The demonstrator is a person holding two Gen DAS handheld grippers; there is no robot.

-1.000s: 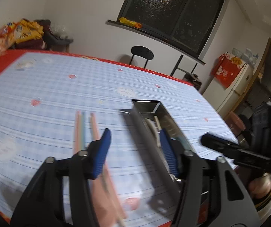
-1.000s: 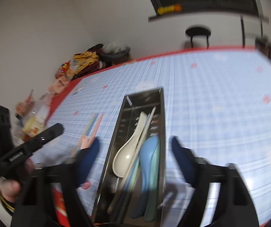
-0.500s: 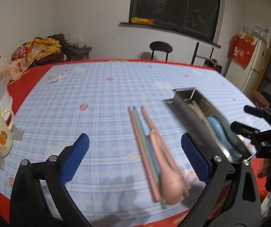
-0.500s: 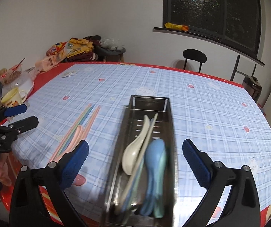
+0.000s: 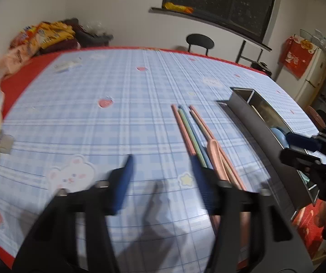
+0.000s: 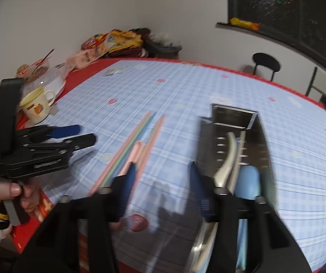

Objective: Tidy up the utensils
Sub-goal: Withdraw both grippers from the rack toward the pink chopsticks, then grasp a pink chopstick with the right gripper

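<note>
Both grippers — left gripper (image 5: 163, 177), right gripper (image 6: 160, 184) — have just been closing, jaws apart over bare checked tablecloth (image 5: 122, 113); chopsticks (image 5: 190, 132) beside tray (image 6: 253, 150) near the front edge

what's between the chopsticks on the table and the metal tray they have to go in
Nothing visible. The chopsticks and the pink spoon lie on bare tablecloth left of the metal tray, with only open cloth between. The tray already holds a white spoon and a blue one.
</note>
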